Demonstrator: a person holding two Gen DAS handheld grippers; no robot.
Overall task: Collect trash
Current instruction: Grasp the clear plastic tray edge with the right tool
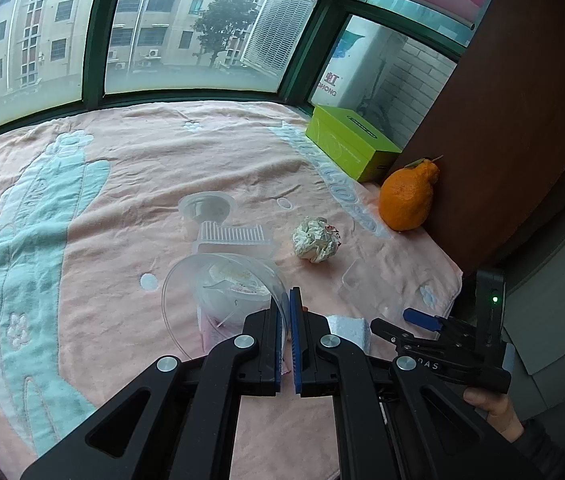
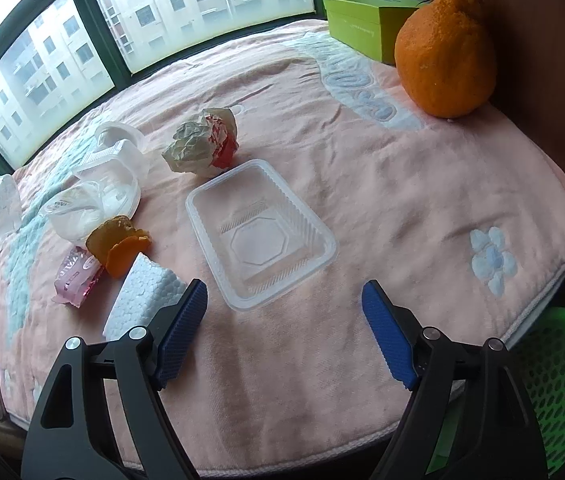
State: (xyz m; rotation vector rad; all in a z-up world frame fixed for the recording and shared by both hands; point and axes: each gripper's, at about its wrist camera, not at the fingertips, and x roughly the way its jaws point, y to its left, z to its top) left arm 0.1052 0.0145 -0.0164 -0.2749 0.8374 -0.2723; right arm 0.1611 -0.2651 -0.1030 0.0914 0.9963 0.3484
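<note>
Pink towel by a window. Right gripper is spread wide and empty; clear tray lies just ahead between the fingers. Light, thin, slippery and crushable, it is best pinched at the near rim. Left gripper is clamped on a clear lid.

Home: bay window, patterned pink towel, apartment blocks outside.

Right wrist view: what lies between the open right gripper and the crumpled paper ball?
An empty clear plastic tray lies between the right gripper and the paper ball, on the pink towel.
</note>
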